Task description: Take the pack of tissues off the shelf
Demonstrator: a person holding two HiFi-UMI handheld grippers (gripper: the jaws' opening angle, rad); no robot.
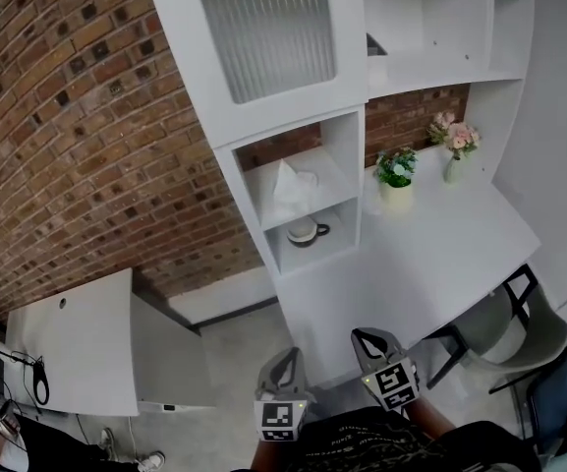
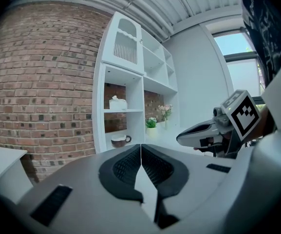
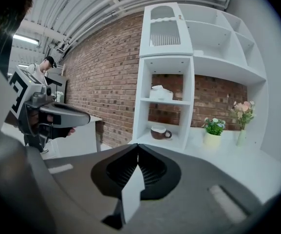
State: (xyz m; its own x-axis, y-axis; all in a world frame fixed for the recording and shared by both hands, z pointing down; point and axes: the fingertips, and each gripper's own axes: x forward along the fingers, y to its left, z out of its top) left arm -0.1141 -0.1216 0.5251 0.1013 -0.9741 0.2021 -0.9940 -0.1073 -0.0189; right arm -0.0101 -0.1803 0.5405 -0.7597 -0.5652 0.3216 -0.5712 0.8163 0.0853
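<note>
We see the soft white pack of tissues [image 1: 294,189] mid-shelf in the upper cubby of the tall white shelf unit [image 1: 354,165], far ahead and above our left gripper [image 1: 288,354] and right gripper [image 1: 366,336], both pinched closed on nothing.

The shelf unit [image 1: 293,116] holds 1 pack of tissues [image 1: 293,187] and, 1 cubby lower, 1 cup [image 1: 306,231]. Right of the shelf unit stand 1 potted plant [image 1: 397,175] and 1 vase of pink flowers [image 1: 455,150]. In front of it are 2 tools: the left tool [image 1: 290,353] and the right tool [image 1: 363,335].

No words, numbers or labels can be read anywhere.
</note>
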